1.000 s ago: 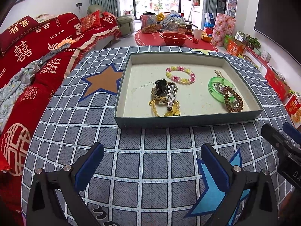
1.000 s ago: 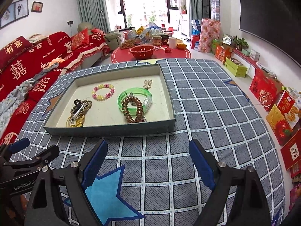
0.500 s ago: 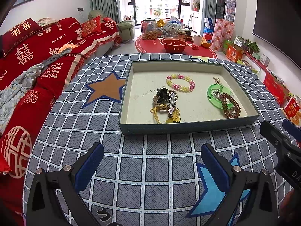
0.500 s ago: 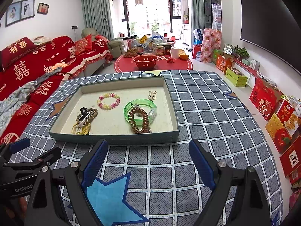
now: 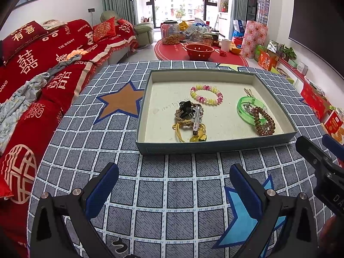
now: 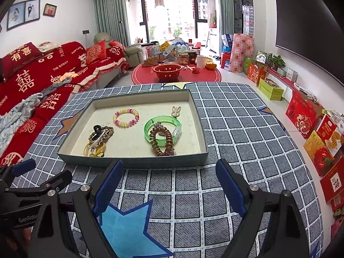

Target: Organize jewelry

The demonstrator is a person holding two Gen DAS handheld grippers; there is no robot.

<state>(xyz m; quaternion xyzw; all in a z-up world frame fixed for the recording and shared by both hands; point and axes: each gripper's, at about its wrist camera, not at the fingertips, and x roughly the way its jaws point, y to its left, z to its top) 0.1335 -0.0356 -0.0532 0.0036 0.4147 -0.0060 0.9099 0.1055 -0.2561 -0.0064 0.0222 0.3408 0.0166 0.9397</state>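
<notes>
Jewelry, all inside tray [image 5: 217,145] at table centre: bead bracelet [image 5: 206,94] toward far edge, green bangle [image 5: 250,112] near right wall, tangled hair ties [image 5: 190,119] toward near edge. Left gripper [image 5: 174,190] and right gripper [image 6: 169,185] spread wide, empty, before near wall. Sorted or awaiting sorting: undecidable.

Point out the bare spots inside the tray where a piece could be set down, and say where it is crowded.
Inside the tray, bare lining shows along the far wall behind the pink-yellow bead bracelet, and in the middle strip between the hair-clip pile and the green bangle. Crowded: the near left corner under that pile, and the right side, where the brown coil tie overlaps the bangle.
</notes>
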